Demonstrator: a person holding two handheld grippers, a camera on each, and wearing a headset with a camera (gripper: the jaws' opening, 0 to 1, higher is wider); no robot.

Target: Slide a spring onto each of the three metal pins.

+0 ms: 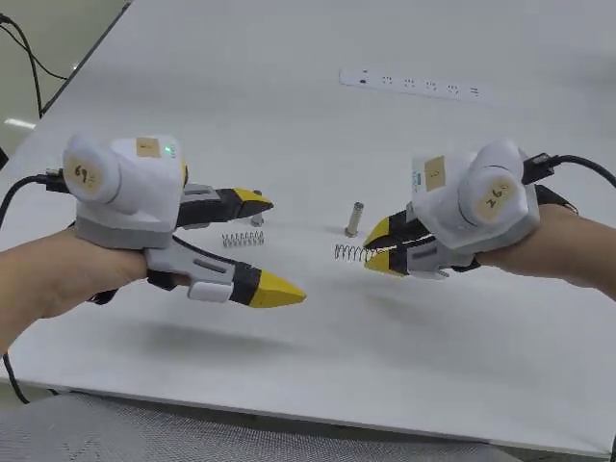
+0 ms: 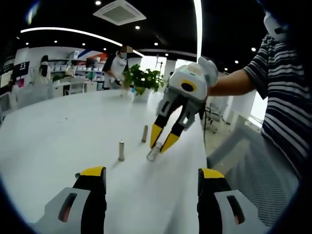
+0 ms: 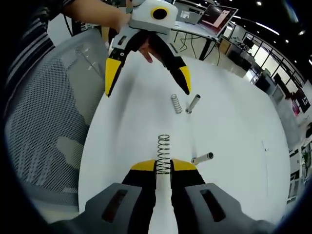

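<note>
At the far left, the left gripper hovers low over the table w/ its jaws spread wide and nothing btw. them. Near its tips a loose spring lies flat on the table. The left pin stands upright just beside this spring; in the head view the upper jaw partly hides it.

Further right the mid pin stands upright by itself, w/ no spring on it.

Next comes the held spring. The right gripper has its jaws almost closed on one end of it, and the rest sticks out free toward the left gripper.

The relation that matters: the held spring's long axis is horiz., along the table, but the mid pin's axis is vert. The free end is near the pin's foot, a little to the person's side of it, not touching. The right gripper is clearly nearer to this pin than the left one.

Probably the spring must be tipped approx. a quarter turn, i.e. free end downward, raised above the pin's top, then lowered over it. Both pins seen are bare, so the task looks near its start.
</note>
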